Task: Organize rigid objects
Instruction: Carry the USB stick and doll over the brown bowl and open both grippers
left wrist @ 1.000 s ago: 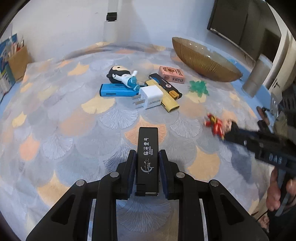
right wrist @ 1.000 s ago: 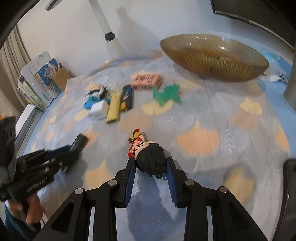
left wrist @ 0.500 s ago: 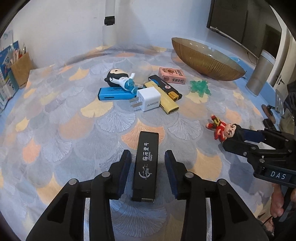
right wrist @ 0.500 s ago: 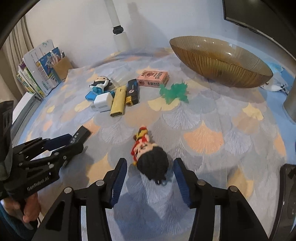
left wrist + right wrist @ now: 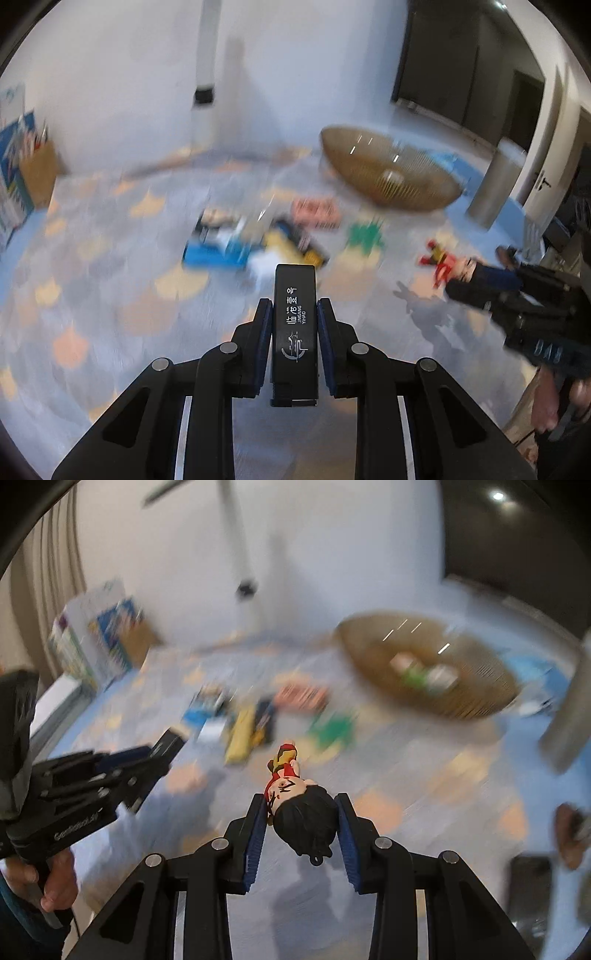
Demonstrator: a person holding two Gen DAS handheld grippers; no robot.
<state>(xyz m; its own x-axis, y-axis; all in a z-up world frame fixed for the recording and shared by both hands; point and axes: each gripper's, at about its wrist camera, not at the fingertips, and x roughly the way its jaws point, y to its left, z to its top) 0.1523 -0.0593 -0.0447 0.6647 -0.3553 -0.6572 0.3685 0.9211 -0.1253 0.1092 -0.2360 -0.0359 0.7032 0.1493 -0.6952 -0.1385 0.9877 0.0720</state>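
While both views are blurred, the left gripper [image 5: 294, 328] is holding a black rectangular stick [image 5: 295, 325] clamped between its two blue pads, above the patterned worktop [image 5: 92, 314]. The long axis of the stick is running along the fingers, and its far end is pointing forward, toward the pile of small objects [image 5: 258, 243] and the brown ribbed bowl [image 5: 388, 181] behind it. The printed face with white characters is looking up at the camera. The right gripper [image 5: 301, 812] is gripping a small figurine [image 5: 295, 797] by its black-haired head, with one pad on each side. The long axis of the figurine is also lying along the fingers: the head is sitting nearest the camera, and the red and yellow body is pointing away, toward the green toy [image 5: 332, 731] and the bowl. The figurine is hanging above the worktop, well apart from the pile.
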